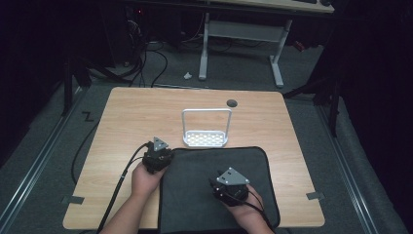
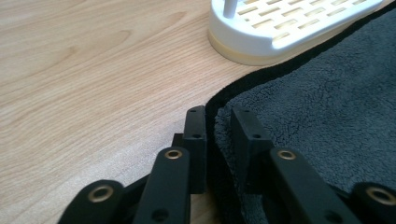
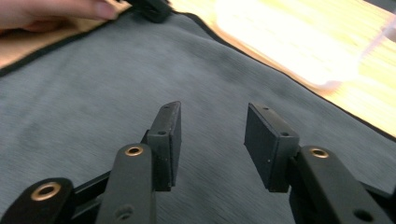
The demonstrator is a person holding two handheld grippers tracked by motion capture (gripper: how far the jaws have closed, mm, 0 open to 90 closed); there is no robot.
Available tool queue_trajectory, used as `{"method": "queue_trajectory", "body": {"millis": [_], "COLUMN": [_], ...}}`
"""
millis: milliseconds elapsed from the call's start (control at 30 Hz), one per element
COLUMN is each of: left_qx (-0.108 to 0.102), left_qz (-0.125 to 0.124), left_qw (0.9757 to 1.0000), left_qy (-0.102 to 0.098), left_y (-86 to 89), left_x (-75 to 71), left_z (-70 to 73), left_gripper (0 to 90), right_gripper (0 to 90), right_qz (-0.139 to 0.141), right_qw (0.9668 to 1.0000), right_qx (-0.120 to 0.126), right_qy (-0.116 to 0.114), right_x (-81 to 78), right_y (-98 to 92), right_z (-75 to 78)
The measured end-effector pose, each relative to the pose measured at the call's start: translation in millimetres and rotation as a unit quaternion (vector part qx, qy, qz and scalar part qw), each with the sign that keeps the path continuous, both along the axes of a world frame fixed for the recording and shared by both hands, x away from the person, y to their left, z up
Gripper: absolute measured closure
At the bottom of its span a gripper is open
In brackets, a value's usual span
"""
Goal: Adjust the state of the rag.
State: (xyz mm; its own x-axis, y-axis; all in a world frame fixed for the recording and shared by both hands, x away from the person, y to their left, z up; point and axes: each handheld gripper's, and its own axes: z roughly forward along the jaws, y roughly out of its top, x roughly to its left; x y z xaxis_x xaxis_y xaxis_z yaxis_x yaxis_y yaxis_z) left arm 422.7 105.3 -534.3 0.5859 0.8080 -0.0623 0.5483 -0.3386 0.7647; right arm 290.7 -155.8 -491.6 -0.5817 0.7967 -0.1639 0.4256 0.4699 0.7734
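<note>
The grey towel (image 1: 219,187) lies flat on the near half of the table (image 1: 126,117), right of centre, its near edge at the table's near edge and its far edge touching the white rack (image 1: 205,139). The left gripper (image 1: 157,157) sits at the towel's far left corner; in the left gripper view its jaws straddle the black hem (image 2: 219,100) with a narrow gap between the pads, and I cannot tell whether they press the cloth. The right gripper (image 1: 229,187) is over the towel's near right part; in the right gripper view its jaws stand apart above the cloth (image 3: 93,93) with nothing between them. The rack, a slotted tray with a tall wire loop, stands near the table's middle. The table is pale wood grain, with a round cable hole (image 1: 232,103) near its far edge. It stands on grey carpet (image 1: 44,146) in a dark room. Cables trail on the floor at the far left, and the white legs of another desk (image 1: 243,34) rise beyond.
</note>
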Motion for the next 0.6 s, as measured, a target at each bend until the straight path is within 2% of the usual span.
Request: {"method": "queue_trajectory", "body": {"millis": [133,200,500,600], "left_qx": [-0.044,-0.055,-0.092,-0.096], "left_qz": [0.002,0.002,0.012,0.012], "left_qw": [0.9986,0.9978,0.9938,0.9932], "left_qy": [0.030,0.038,0.062,0.065], "left_y": [9.3,11.5,18.9,20.2], "left_x": [5.0,6.3,9.7,10.2], "left_z": [-0.9,-1.3,-2.9,-3.2], "left_gripper": [81.6,81.6,81.1,81.1], "right_gripper": [54.4,54.2,51.6,50.7], "right_qz": [0.023,0.035,0.084,0.097], "right_qw": [0.9997,0.9993,0.9959,0.9944], "right_qx": [0.000,0.002,0.008,0.010], "right_qy": [0.005,0.008,0.032,0.039], "right_x": [-0.5,-0.1,-2.4,-5.2], "right_y": [21.1,32.0,81.7,95.9], "right_z": [-1.3,-2.9,-10.0,-12.5]}}
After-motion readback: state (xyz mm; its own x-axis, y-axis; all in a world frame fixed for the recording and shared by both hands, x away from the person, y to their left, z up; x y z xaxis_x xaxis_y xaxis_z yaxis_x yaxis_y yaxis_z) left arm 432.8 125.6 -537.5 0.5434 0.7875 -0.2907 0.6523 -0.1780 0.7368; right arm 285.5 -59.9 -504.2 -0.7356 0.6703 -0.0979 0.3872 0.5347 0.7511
